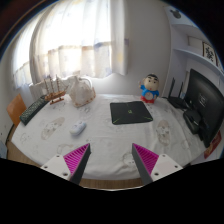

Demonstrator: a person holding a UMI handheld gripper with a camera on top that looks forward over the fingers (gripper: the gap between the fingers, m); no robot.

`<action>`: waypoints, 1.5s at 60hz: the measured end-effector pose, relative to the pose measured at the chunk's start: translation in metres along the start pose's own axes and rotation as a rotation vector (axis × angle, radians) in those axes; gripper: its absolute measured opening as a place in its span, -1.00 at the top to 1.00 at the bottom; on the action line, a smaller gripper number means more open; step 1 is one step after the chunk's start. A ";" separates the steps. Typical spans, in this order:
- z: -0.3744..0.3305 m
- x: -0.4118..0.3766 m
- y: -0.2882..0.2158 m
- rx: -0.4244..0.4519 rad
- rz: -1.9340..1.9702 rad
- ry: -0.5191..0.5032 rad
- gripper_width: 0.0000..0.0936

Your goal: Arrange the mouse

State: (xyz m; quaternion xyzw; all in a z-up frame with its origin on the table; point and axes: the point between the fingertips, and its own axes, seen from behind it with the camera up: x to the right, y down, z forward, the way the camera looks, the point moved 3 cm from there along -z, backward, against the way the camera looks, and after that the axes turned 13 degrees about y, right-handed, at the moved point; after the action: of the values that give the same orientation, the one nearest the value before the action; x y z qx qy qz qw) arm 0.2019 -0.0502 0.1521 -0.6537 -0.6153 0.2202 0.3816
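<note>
A small white mouse (78, 127) lies on the white tablecloth (110, 140), left of a black mouse mat (130, 112). My gripper (111, 160) hovers over the table's near edge, well short of the mouse, which sits beyond and a little left of the left finger. The fingers with their magenta pads (78, 158) stand wide apart with nothing between them.
A black keyboard (34, 109) lies at the far left. A pale teapot-like ornament (78, 91) and a cartoon boy figure (150, 89) stand at the back. A dark monitor (205, 105) stands at the right. Curtained window behind.
</note>
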 end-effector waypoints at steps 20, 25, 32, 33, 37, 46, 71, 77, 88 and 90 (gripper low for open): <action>-0.004 -0.156 0.021 0.046 -0.020 -0.074 -0.82; 0.011 -0.175 0.026 0.065 -0.011 -0.066 -0.82; 0.039 -0.196 0.031 0.102 -0.017 -0.055 -0.82; 0.042 -0.198 0.031 0.107 -0.019 -0.053 -0.82; 0.059 -0.207 0.028 0.136 -0.027 -0.042 -0.82; 0.101 -0.223 0.024 0.135 -0.014 -0.041 -0.82; 0.182 -0.239 -0.009 0.094 -0.004 -0.050 -0.84; 0.190 -0.247 -0.016 0.085 -0.003 -0.073 -0.84; 0.199 -0.252 -0.022 0.076 -0.016 -0.077 -0.67; 0.200 -0.251 -0.023 0.074 -0.015 -0.071 -0.45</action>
State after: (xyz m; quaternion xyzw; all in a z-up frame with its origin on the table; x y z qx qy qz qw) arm -0.0006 -0.2498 0.0018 -0.6261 -0.6249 0.2632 0.3851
